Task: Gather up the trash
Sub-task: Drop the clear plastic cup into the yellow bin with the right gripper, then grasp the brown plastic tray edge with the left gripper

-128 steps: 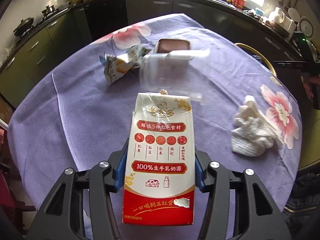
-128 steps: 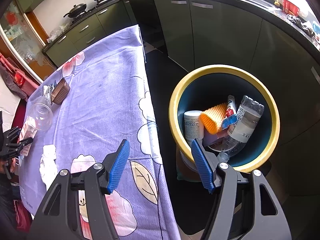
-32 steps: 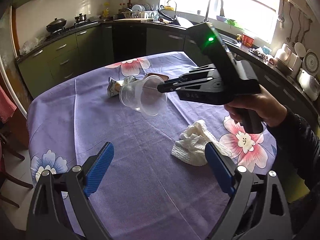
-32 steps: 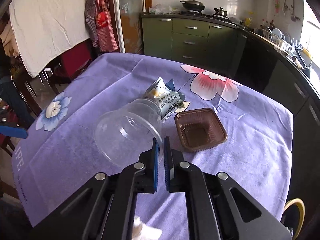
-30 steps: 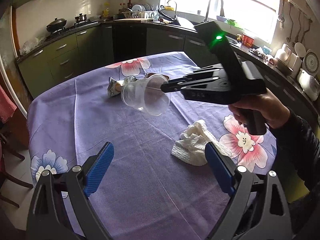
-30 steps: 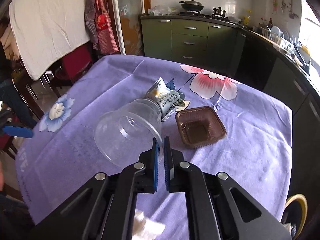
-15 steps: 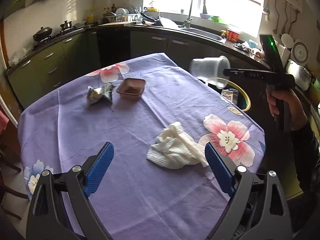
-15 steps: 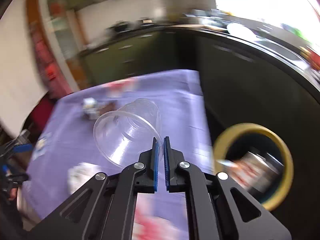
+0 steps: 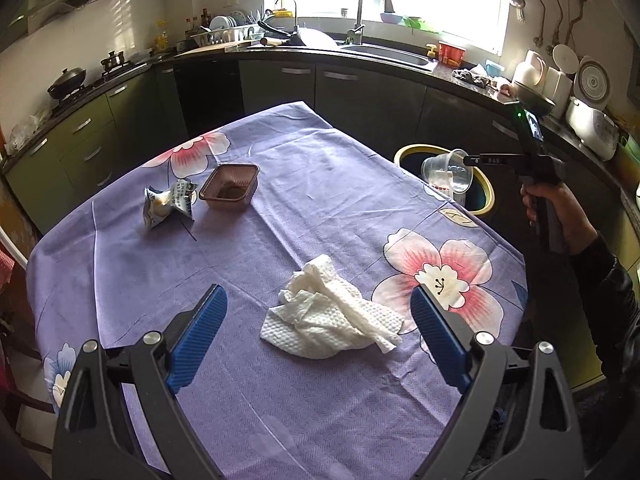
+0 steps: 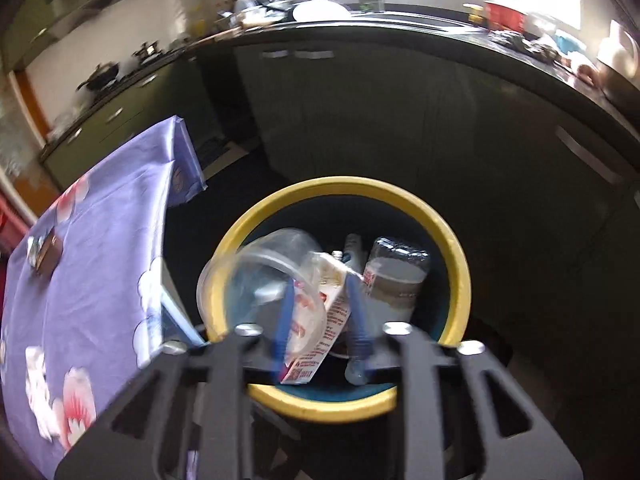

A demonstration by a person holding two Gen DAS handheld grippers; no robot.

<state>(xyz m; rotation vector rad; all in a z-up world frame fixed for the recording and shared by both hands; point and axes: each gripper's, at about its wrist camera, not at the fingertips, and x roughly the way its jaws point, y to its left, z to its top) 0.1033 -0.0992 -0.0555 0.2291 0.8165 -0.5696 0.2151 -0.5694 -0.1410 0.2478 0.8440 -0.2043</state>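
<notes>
Right claw over yellow-rimmed bin, lower centre, jaws opening, clear cup at left pad, left claw wide, empty, crumpled tissue on worktop between its fingers.

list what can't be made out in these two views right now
- Right wrist view: motion blur smears the opening right tool, so whether its pads touch the clear cup is unclear.
- Bin bottom: hidden by piled trash.
- Left wrist view: snack wrapper print too small.
- Brown tray contents unclear.
</notes>
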